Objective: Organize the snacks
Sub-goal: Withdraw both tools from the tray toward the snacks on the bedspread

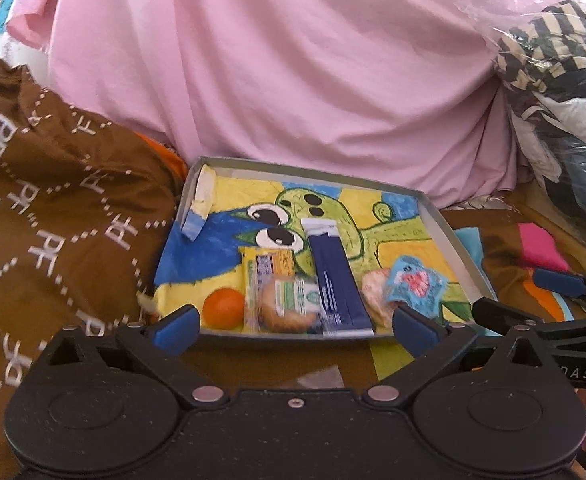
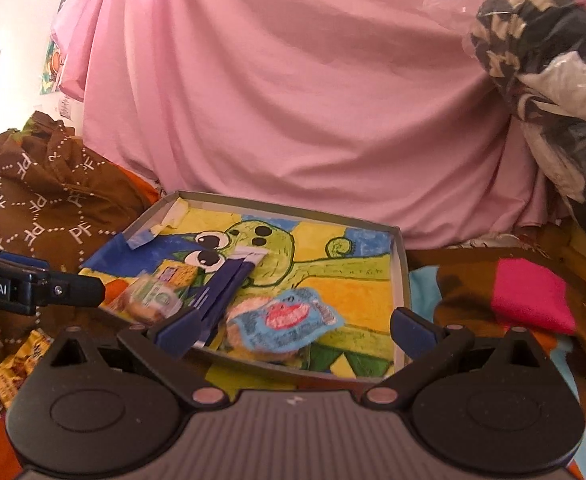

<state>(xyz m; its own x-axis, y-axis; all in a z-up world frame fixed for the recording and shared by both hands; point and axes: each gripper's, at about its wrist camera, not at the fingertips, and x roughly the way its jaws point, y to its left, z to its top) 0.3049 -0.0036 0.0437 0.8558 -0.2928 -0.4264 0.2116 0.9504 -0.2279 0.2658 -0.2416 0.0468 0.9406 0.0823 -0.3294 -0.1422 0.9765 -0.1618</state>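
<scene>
The snacks lie bunched along the near wall of the shallow tray [image 1: 459, 236], straight ahead of both sets of jaws: an orange [image 1: 223, 308], a clear-wrapped cookie [image 1: 289, 307], a dark blue packet [image 1: 335, 280] and a light blue wrapper [image 1: 415, 284] overlapping one another. The left gripper [image 1: 295, 326] and right gripper [image 2: 293, 332] both hold their jaws wide apart and empty, just short of that wall. Packed so tightly, the items could be caught two at a time, or the orange nudged into rolling, and one yellow packet [image 2: 15, 360] outside the tray, left of the right jaws, might be missed.
</scene>
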